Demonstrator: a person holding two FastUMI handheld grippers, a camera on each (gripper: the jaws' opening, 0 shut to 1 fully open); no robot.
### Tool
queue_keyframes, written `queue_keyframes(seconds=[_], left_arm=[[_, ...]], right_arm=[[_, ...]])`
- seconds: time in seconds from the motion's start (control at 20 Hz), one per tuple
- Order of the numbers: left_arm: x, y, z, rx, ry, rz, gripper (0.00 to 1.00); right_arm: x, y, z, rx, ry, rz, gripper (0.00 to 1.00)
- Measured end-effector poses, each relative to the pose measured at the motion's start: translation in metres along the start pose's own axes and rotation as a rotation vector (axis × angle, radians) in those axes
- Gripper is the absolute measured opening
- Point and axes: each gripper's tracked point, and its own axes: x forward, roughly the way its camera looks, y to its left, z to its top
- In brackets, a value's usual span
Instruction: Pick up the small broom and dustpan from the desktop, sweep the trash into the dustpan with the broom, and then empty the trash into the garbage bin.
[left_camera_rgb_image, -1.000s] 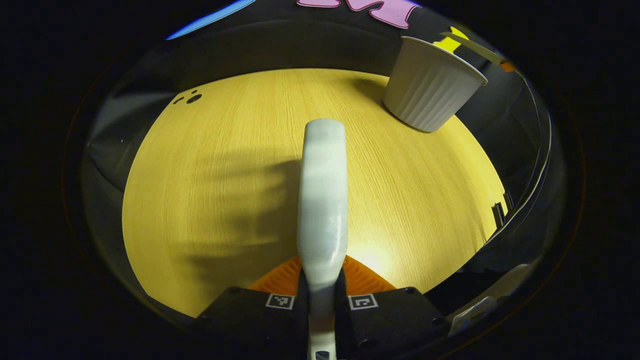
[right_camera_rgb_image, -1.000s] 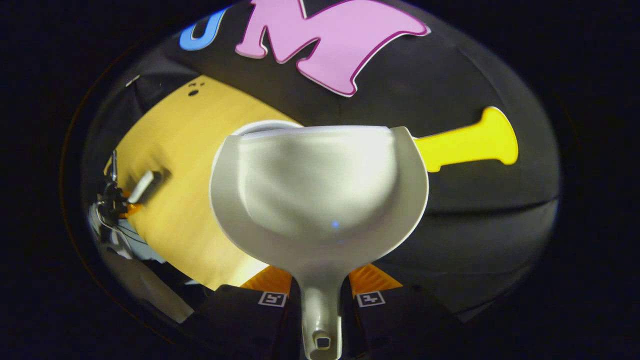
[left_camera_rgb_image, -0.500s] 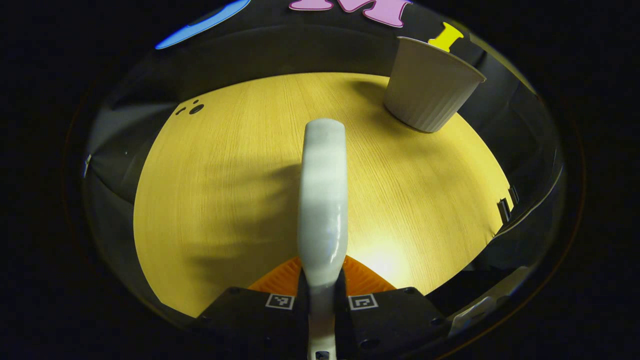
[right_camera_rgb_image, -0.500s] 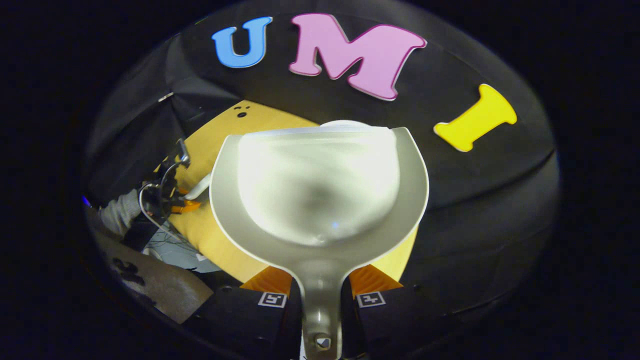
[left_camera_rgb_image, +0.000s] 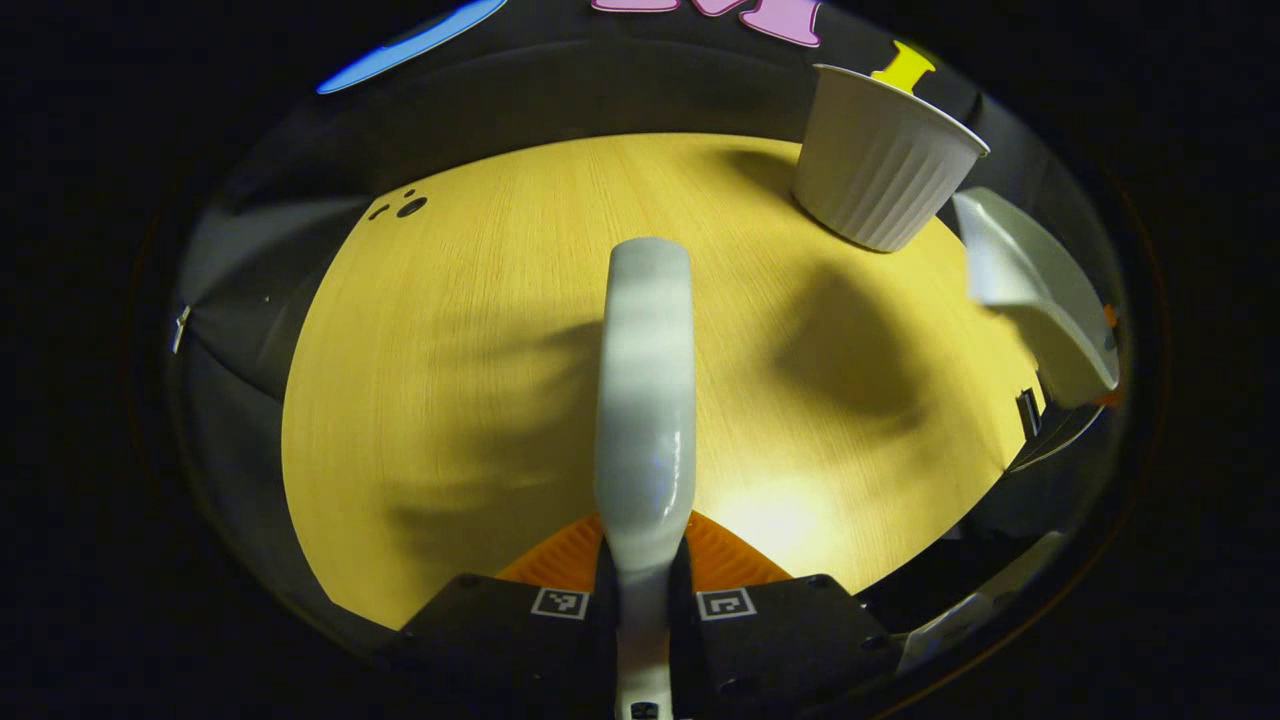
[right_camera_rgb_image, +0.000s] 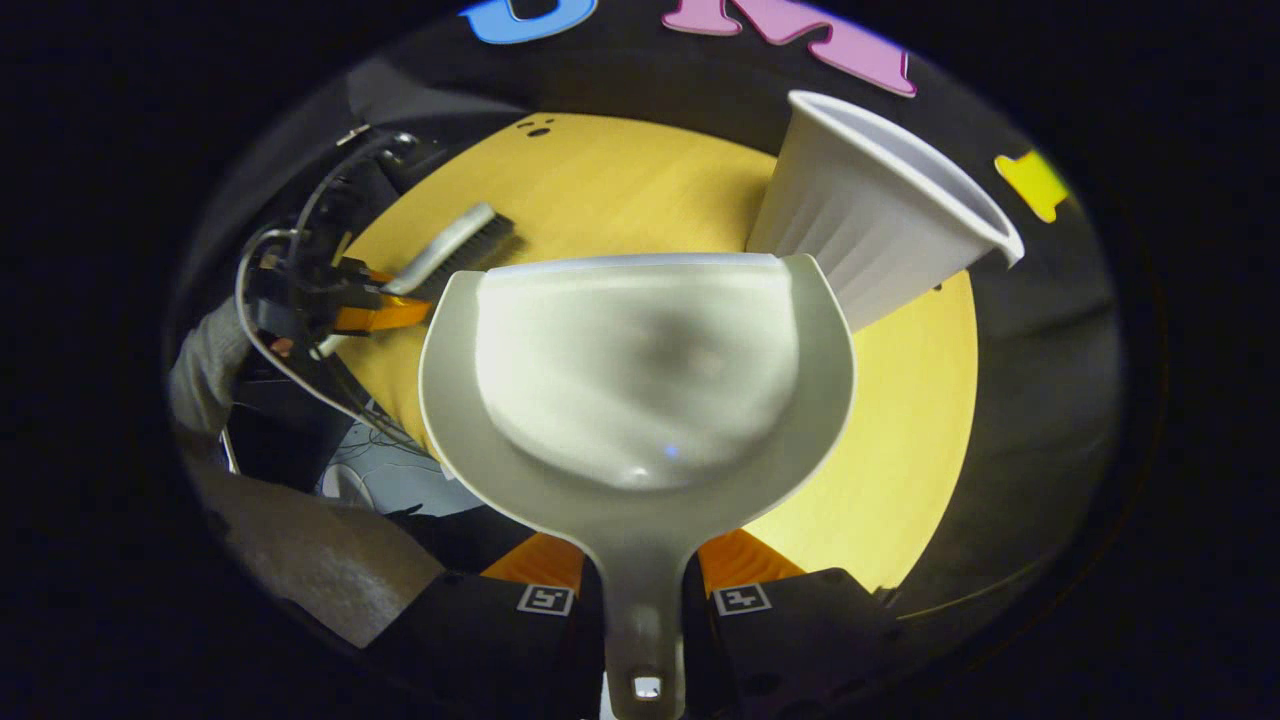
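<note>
In the left gripper view my left gripper (left_camera_rgb_image: 645, 560) is shut on the white broom (left_camera_rgb_image: 645, 380), whose back runs forward above the yellow wooden desktop (left_camera_rgb_image: 450, 380). The white ribbed garbage bin (left_camera_rgb_image: 885, 165) stands at the far right of the desk. The white dustpan (left_camera_rgb_image: 1035, 285) hangs in the air at the right edge. In the right gripper view my right gripper (right_camera_rgb_image: 640, 575) is shut on the dustpan's handle, and the pan (right_camera_rgb_image: 640, 380) looks bare inside. The bin (right_camera_rgb_image: 880, 205) rises just beyond its right rim. The broom (right_camera_rgb_image: 450, 245), dark bristles down, shows at the left in the other gripper (right_camera_rgb_image: 345, 300).
A few small dark holes (left_camera_rgb_image: 400, 208) mark the desk's far left corner. A grey sleeve (right_camera_rgb_image: 205, 365) and cables (right_camera_rgb_image: 290, 370) sit at the left of the right gripper view, with floor below the desk's edge there. A dark clip (left_camera_rgb_image: 1028, 412) sits on the desk's right edge.
The right gripper has tipped down and swung the dustpan back from over the bin toward the desk; the pan now appears at the right of the left gripper view. The broom has barely moved.
</note>
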Motion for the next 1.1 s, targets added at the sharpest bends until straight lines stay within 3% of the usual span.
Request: queue_keyframes(seconds=[0.15,0.4,0.65,0.9,1.1], left_arm=[[0.004,0.002,-0.003,0.025,0.007,0.031,0.25],[0.007,0.002,-0.006,0.028,0.028,0.042,0.24],[0.007,0.004,-0.008,0.026,0.043,0.072,0.25],[0.012,0.005,-0.011,0.029,0.073,0.072,0.27],[0.013,0.006,-0.012,0.041,0.076,0.067,0.28]], right_arm=[[0.06,0.012,-0.001,0.062,0.021,-0.005,0.36],[0.102,0.013,0.01,0.157,0.023,-0.037,0.36],[0.114,0.004,0.011,0.216,0.014,-0.079,0.36],[0.117,0.003,0.005,0.251,0.01,-0.069,0.34],[0.115,0.007,0.007,0.252,0.007,-0.06,0.43]])
